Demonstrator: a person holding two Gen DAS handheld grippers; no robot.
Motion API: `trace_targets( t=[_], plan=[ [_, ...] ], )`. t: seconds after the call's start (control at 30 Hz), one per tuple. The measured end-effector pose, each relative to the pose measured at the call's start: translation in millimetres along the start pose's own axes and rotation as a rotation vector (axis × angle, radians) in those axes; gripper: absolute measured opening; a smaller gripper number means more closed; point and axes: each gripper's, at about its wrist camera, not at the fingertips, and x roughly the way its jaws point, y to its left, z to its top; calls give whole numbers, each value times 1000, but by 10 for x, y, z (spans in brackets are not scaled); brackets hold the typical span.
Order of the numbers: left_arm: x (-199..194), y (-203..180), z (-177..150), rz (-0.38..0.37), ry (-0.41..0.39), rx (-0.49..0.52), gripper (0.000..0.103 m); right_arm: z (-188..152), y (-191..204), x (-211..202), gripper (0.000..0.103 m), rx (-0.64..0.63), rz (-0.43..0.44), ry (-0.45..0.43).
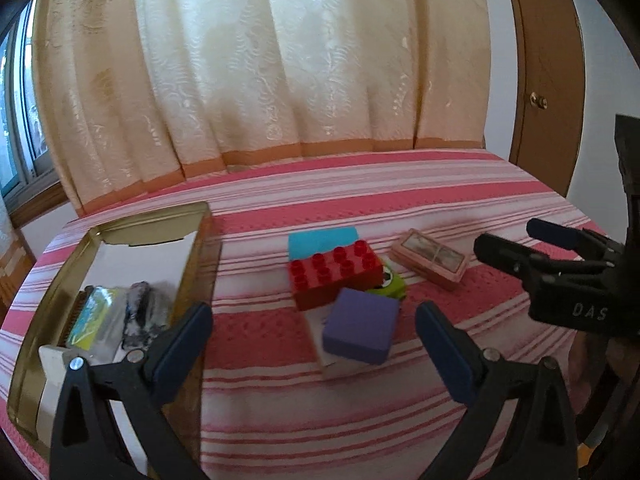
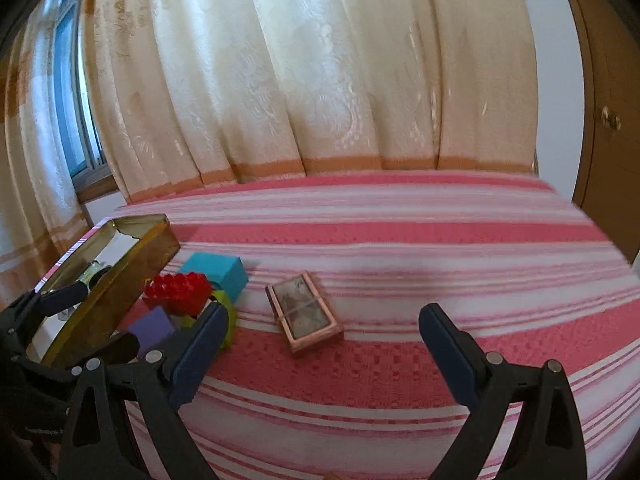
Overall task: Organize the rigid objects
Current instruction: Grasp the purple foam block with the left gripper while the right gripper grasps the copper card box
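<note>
Blocks: three in a cluster mid-bed, a red studded brick [image 1: 334,274], a purple block [image 1: 362,330], a teal block [image 1: 322,240].
Green piece [image 1: 390,284]: one, mostly hidden under the brick, kind unclear.
Pink case [image 1: 430,258]: one, just right of the cluster.
Gold tin [image 1: 200,264]: one, open, near the bed's left edge; contents blurred.
Left gripper [image 1: 314,338]: fingers apart, empty, purple block between them.
Right gripper [image 2: 324,350]: fingers apart, empty, near the pink case.
Bedspread [image 1: 400,200]: pink-striped, curtain [image 1: 256,60] behind.

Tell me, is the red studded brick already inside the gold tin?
No, the red brick sits on the striped cover, right of the gold tin.
</note>
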Motion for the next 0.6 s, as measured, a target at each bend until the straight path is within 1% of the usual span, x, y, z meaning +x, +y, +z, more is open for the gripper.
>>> trace_targets(
  t=[0.03,0.1,0.17,0.2,0.23,0.27,0.3,0.33,0.37,0.47,0.5,0.6],
  plan=[
    [36,-7,4,-6,9,1,101,-2,-18,0,98,5,4,2],
    [116,-22,11,-32,36,0,95,-12,-17,12,98,4,9,12],
    [185,-38,4,-50,58,-2,81,-17,-1,39,98,-4,13,29],
    [222,-40,3,-57,70,-3,79,-16,5,62,98,-7,12,38],
    [260,-43,3,-69,87,-4,72,-15,8,88,98,-10,10,50],
    [287,-43,5,-90,101,-7,60,-15,15,113,98,-13,9,64],
    [302,-36,4,-106,109,-11,55,-16,20,135,98,-16,8,74],
    [316,-41,5,-117,115,-12,44,-15,21,155,98,-16,8,82],
    [320,-44,5,-124,116,-12,39,-13,24,167,98,-17,9,86],
    [307,-11,13,-131,100,-23,39,21,55,179,98,-34,-6,68],
    [298,6,16,-122,92,-28,39,32,73,198,98,-43,-11,67],
    [251,56,23,-103,63,-51,39,60,122,320,98,-73,-25,104]
  ],
)
